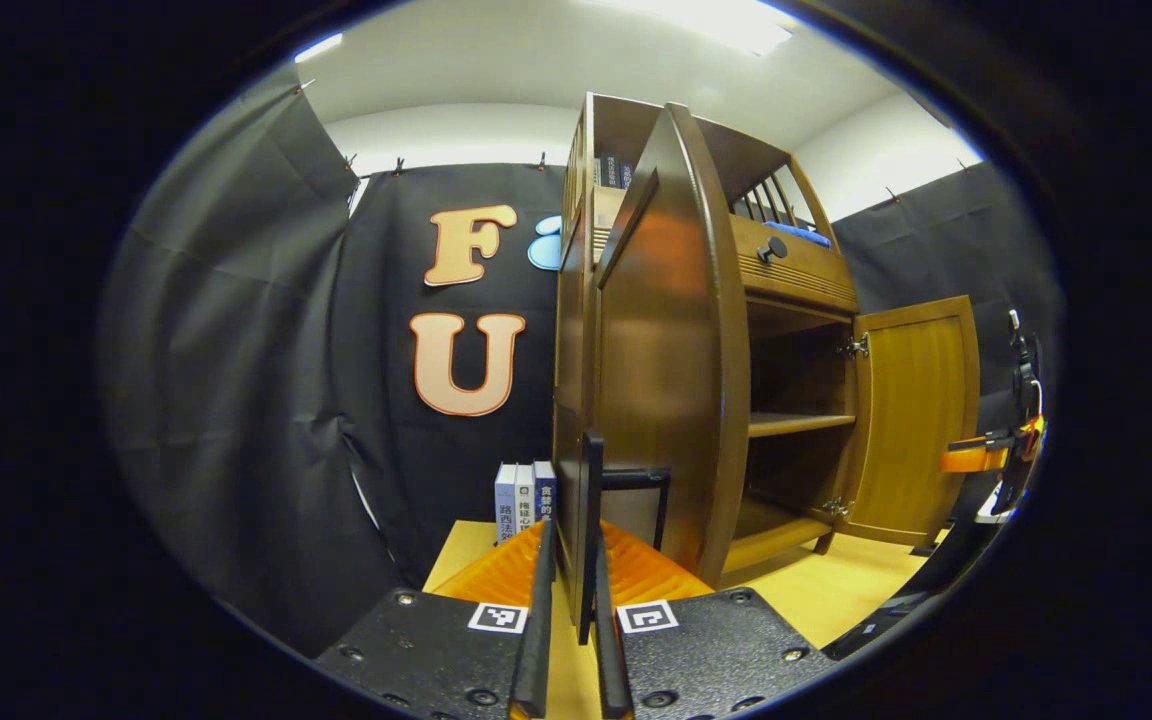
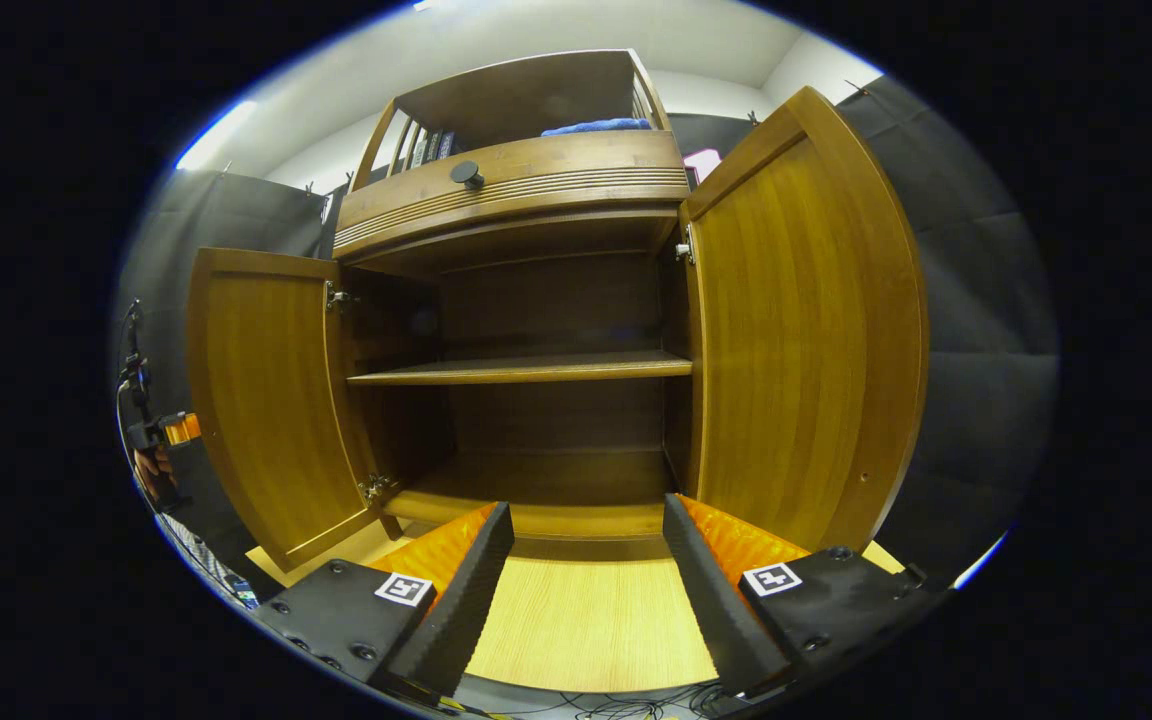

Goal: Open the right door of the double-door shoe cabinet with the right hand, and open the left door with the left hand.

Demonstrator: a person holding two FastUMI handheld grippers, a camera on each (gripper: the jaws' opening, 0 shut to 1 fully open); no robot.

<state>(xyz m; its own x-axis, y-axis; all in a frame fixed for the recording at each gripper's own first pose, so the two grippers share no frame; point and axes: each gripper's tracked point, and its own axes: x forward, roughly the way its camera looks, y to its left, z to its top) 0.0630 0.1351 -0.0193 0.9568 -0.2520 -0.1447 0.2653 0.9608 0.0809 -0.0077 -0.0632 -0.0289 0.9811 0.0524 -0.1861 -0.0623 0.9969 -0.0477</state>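
Note:
The brown wooden shoe cabinet [image 2: 536, 180] stands with both doors swung wide. In the left gripper view the left door [image 1: 671, 350] is seen nearly edge-on, and my left gripper [image 1: 576, 535] is shut on its thin black handle [image 1: 589, 480]. The right door [image 1: 911, 410] stands open beyond it. In the right gripper view my right gripper [image 2: 586, 510] is open and holds nothing, facing the bare interior between the left door [image 2: 266, 400] and the right door [image 2: 796, 330]. The left gripper [image 2: 151, 430] and a hand show behind the left door.
Inside is one shelf [image 2: 526, 370]. A drawer with a black knob [image 2: 466, 175] sits above the doors, with a blue cloth [image 2: 596, 127] on top. A few books [image 1: 524, 500] stand beside the cabinet. Black cloth walls surround the light wood floor [image 2: 586, 610].

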